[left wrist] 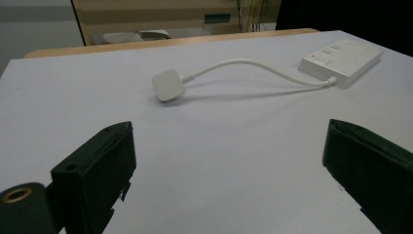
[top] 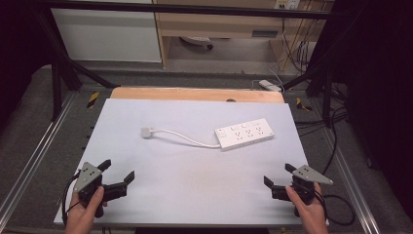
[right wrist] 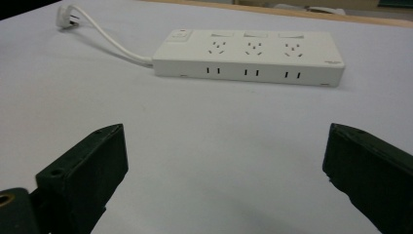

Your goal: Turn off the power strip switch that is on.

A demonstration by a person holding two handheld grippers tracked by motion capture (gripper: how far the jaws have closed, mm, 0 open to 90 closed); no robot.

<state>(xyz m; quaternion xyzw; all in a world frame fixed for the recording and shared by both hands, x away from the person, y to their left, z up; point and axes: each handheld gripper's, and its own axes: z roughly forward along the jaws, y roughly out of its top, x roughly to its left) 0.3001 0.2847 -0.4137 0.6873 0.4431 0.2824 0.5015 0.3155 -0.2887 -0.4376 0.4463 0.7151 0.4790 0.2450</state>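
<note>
Covering most of the wooden table is a large pale lilac-white sheet (top: 185, 190), with a strip of bare light wood (top: 195, 93) showing along its far edge. On the far half of the sheet, right of the middle, lies the white rectangular plastic power strip (top: 244, 133), flat, sockets up, its long side slightly slanted to the table edge. Three socket groups sit in a row on its top face, and more slots run along the side wall in the right gripper view (right wrist: 248, 56). A white round cable (top: 182, 137) leaves the strip's left end and curves leftward to a white square plug (top: 145, 132), which rests on the sheet well apart from the strip; the left gripper view has the plug (left wrist: 167, 85) straight ahead.

At the near left corner, the left gripper (top: 117, 176) is held in a hand (top: 84, 210), jaws spread wide with nothing between them. At the near right corner, the right gripper (top: 278, 176) is held in the other hand (top: 309, 209), jaws likewise spread wide and empty. Both grippers are well apart from the strip, cable and plug.
</note>
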